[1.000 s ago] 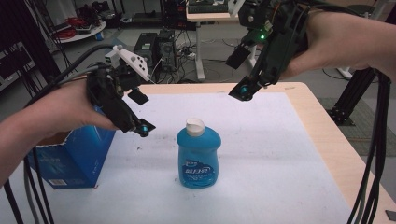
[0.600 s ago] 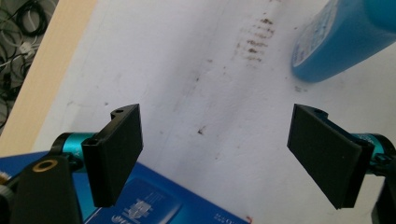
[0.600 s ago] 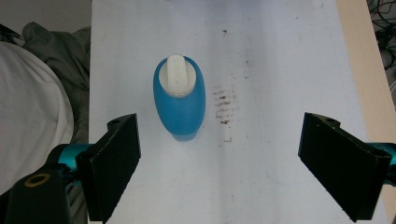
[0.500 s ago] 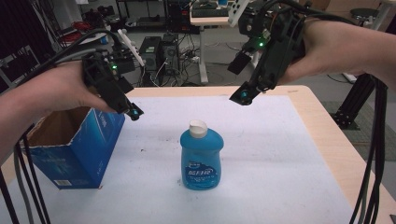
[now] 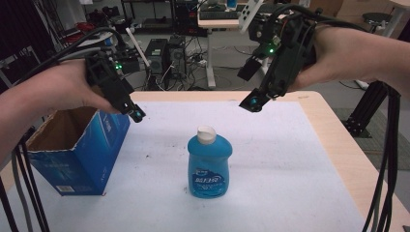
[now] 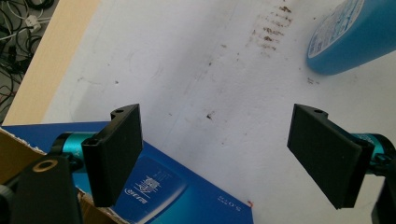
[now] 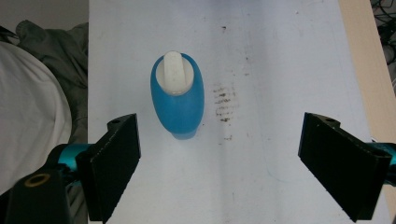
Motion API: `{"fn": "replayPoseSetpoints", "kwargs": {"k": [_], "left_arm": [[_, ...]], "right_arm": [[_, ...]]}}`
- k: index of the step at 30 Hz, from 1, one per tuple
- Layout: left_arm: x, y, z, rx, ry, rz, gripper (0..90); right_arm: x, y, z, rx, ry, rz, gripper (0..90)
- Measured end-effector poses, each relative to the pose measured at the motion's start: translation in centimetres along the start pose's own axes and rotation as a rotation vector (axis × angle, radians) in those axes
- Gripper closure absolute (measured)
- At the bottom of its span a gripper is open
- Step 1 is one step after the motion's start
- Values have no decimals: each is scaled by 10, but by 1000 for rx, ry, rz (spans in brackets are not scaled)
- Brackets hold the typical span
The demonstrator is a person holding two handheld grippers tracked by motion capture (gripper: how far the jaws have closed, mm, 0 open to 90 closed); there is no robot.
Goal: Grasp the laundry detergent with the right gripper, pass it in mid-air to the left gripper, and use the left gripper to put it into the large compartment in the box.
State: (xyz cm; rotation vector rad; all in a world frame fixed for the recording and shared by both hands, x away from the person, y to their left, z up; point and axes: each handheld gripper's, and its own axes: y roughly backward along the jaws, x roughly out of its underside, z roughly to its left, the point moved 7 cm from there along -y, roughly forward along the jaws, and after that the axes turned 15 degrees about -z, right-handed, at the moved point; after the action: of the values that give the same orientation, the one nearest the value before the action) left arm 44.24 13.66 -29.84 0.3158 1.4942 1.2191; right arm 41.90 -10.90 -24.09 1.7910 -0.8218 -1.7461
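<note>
A blue bottle point(image 5: 209, 166) with a white cap stands upright in the middle of the white table top point(image 5: 290, 169). An open blue cardboard box point(image 5: 77, 145) sits at the left. My left gripper point(image 5: 134, 114) hovers open above the box's far right corner, nothing between its jaws. My right gripper point(image 5: 252, 102) hangs open in the air behind and to the right of the bottle. From the right gripper view the bottle point(image 7: 177, 95) lies below, ahead of the wide-apart jaws. The left gripper view catches the box's edge point(image 6: 187, 196) and the bottle's base point(image 6: 355, 37).
The table's wooden rim point(image 5: 338, 135) runs along the right and far sides. Dark scuff marks point(image 7: 225, 100) dot the white surface beside the bottle. Cables point(image 5: 387, 159) hang down at the right, and desks and equipment stand on the floor beyond the table.
My left gripper has risen and drawn back to the left, away from the bottle, over the box. The box's open top has come into view. The right gripper stayed nearly still.
</note>
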Motion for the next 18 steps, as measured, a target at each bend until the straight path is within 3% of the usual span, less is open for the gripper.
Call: {"fn": "replayPoseSetpoints", "kwargs": {"k": [10, 18], "left_arm": [[-5, 0, -1, 26, -26, -6, 183], [-4, 0, 1, 32, -20, -21, 183]], "right_arm": [[8, 5, -5, 12, -17, -24, 122], [22, 7, -8, 21, -38, -62, 122]]}}
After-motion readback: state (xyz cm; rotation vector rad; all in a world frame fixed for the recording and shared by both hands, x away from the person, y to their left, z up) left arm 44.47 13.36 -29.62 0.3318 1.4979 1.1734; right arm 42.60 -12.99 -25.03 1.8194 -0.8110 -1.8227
